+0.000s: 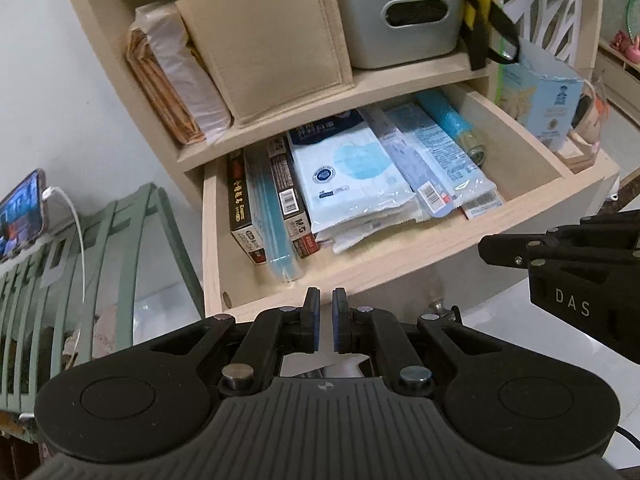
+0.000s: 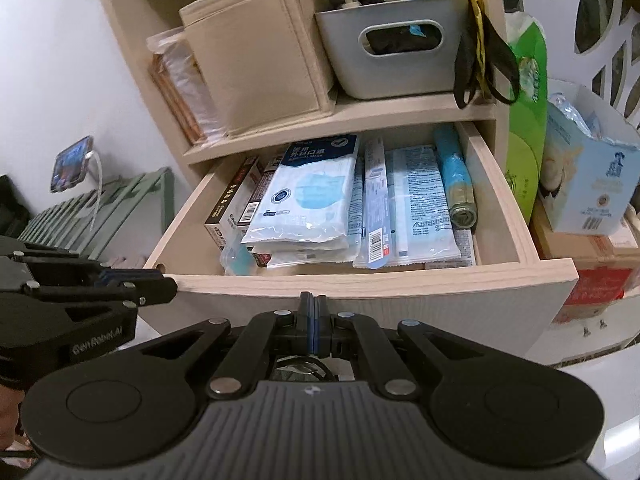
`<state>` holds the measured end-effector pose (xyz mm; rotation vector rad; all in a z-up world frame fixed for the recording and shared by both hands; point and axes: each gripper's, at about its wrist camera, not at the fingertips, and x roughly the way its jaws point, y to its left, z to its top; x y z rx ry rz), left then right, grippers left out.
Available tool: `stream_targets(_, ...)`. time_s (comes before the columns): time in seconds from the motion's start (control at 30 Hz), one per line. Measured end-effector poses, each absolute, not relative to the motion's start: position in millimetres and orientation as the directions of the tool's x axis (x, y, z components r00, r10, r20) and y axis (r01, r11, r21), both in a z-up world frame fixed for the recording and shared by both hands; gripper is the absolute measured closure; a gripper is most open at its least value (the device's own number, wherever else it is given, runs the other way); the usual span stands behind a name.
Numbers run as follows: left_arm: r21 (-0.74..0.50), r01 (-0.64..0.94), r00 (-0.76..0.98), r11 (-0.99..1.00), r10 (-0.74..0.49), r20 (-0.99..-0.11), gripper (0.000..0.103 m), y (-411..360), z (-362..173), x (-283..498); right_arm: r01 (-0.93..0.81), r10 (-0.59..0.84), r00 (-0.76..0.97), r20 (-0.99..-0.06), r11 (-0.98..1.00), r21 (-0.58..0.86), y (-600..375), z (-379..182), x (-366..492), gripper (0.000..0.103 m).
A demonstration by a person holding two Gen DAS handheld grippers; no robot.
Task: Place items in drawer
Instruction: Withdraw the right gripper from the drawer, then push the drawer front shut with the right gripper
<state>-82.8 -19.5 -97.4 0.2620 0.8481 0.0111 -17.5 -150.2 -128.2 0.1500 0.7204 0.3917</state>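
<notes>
The drawer [image 2: 400, 292] stood pulled out beneath the shelf [image 2: 360, 116], and it was already packed. A mask pack [image 2: 308, 196] lay on top near the middle, slim boxes [image 2: 236, 208] stood on edge at its 9 o'clock, flat sachets [image 2: 416, 208] at its 3 o'clock, and a blue roll [image 2: 454, 172] ran along the right wall.

The left gripper [image 1: 326, 320] hung just outside the front panel at the drawer's 6 o'clock, its blue pads all but pressed together with only a slit between them and nothing caught there. The right gripper [image 2: 312, 312] sat low against the front panel too, its pads fully together and likewise empty.

So the items looked placed, and the step in hand was probably pushing the drawer home. The risks came from that:

- The mask pack rode highest. If it stood proud of the drawer walls it could catch the underside of the shelf and buckle or jam the drawer.
- A push from one gripper only, off-centre, would likely skew the drawer in its opening and bind it.
- The black strap [image 2: 480, 64] hanging from the shelf at 1 o'clock dangled near the drawer's right wall and might be trapped.
- The slippery sachets could slide forward on a hard shove.
</notes>
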Motion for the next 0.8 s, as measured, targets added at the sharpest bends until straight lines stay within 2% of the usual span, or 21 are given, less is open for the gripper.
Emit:
stream_targets(0.4, 0.286, 0.085, 0.654, 0.954, 0.163, -0.738, 0.093, -9, -105, -6, -0.306, 0.405, 0.682, -0.609, 0.914, 0.266, -141, -125, 57, 0.103)
stream_targets(0.67, 0.343, 0.082, 0.685, 0.936, 0.198, -0.702, 0.092, -13, -110, 31, -0.313, 0.403, 0.69, -0.601, 0.915, 0.255, -136, -124, 97, 0.103)
stream_targets(0.8, 0.311, 0.078, 0.661, 0.947, 0.184, -0.727, 0.092, -9, -114, 50, -0.32, 0.395, 0.7, -0.595, 0.918, 0.233, -131, -123, 114, 0.103)
